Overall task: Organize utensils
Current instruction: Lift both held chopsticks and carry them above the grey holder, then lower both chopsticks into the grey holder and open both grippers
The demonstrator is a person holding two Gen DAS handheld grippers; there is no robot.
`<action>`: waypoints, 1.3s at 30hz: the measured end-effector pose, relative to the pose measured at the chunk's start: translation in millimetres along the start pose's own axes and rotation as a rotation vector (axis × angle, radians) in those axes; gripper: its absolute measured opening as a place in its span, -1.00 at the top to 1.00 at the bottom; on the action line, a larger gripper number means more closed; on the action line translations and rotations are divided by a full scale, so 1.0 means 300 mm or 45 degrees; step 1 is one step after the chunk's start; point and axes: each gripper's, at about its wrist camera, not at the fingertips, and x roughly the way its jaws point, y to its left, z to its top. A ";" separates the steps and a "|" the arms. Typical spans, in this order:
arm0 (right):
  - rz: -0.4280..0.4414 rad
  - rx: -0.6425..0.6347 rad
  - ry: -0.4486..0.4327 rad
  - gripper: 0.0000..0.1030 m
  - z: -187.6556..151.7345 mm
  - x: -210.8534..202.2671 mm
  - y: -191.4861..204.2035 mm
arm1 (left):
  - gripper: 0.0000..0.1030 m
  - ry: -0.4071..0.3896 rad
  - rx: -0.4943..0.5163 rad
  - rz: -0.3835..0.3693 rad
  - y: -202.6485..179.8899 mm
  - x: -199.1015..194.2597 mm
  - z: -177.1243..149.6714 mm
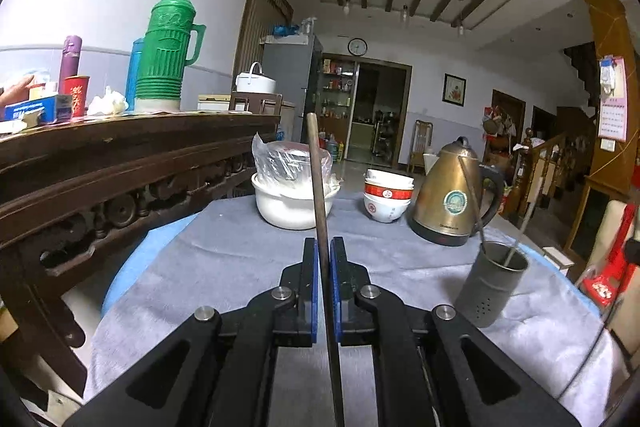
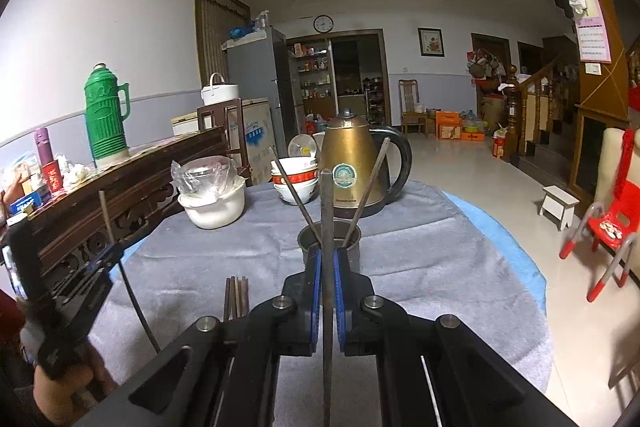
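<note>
**Both grippers hold a chopstick upright over the grey cloth**

The left gripper (image 1: 324,247) has its blue pads pressed onto a brown chopstick (image 1: 318,179) that stands nearly upright; the right gripper (image 2: 327,257) pinches a second chopstick (image 2: 327,211) the same way, just in front of the metal holder (image 2: 329,239); two utensils (image 2: 370,183) already lean out of that cup to either side. In the left view the holder (image 1: 492,283) stands off to the right, near the cloth's edge; the grey cloth (image 1: 240,259) between it and the left gripper is bare. More chopsticks (image 2: 236,297) lie flat on the cloth just left of the right gripper. Along the far edge stand a white pot (image 1: 294,201) with a bagged lid, stacked bowls (image 1: 387,199) and a brass kettle (image 1: 452,195), the kettle right behind the holder; a dark carved table (image 1: 120,163) walls off the left side; on the right the round table drops away to open floor.
</note>
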 end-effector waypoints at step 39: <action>-0.029 0.323 -0.498 0.87 0.353 0.101 -0.170 | 0.90 0.039 -0.310 -0.520 -0.302 0.217 0.375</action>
